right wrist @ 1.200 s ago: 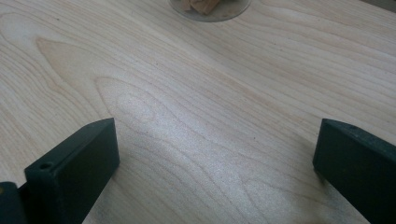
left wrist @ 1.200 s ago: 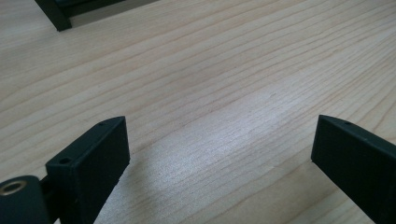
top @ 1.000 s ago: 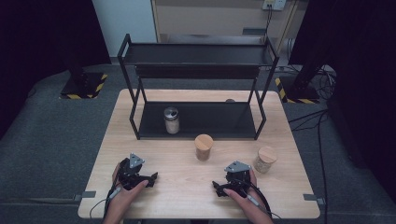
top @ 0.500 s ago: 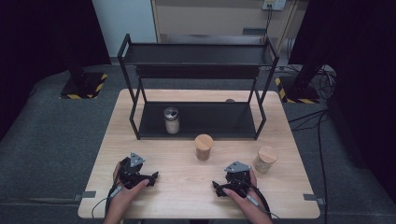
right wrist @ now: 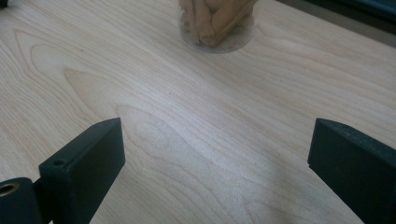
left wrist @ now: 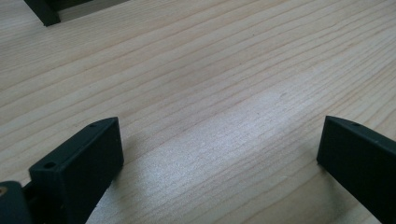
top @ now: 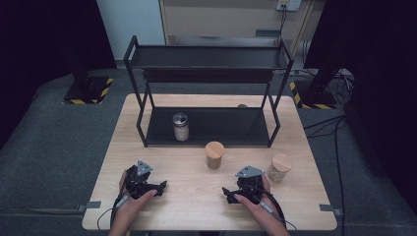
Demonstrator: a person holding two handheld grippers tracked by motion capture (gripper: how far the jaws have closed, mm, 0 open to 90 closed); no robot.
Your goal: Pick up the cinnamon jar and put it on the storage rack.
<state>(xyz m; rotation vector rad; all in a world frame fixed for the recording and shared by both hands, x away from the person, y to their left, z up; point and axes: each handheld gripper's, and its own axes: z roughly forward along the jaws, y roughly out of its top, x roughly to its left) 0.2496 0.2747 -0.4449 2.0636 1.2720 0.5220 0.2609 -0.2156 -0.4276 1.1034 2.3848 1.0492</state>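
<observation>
Just ahead of the right gripper (top: pixel 231 192) – near, not touching – a clear glass jar with a round cork lid (top: pixel 214 155) stands upright on the pale wooden table (top: pixel 314 196), in front of the black metal shelf rack (top: pixel 206 73), its long axis vertical. That gripper's jaws have just been closing, yet gape with nothing between. The left gripper (top: pixel 160 187) – jaws wide apart, empty – rests well left of the jar.

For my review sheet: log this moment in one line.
left gripper: open, empty | right gripper: open, jaws just narrowing, empty | nearest jar: untouched

Curtained lab: hazard-taped stands (top: pixel 87 93), floor cables (top: pixel 328 123).
</observation>
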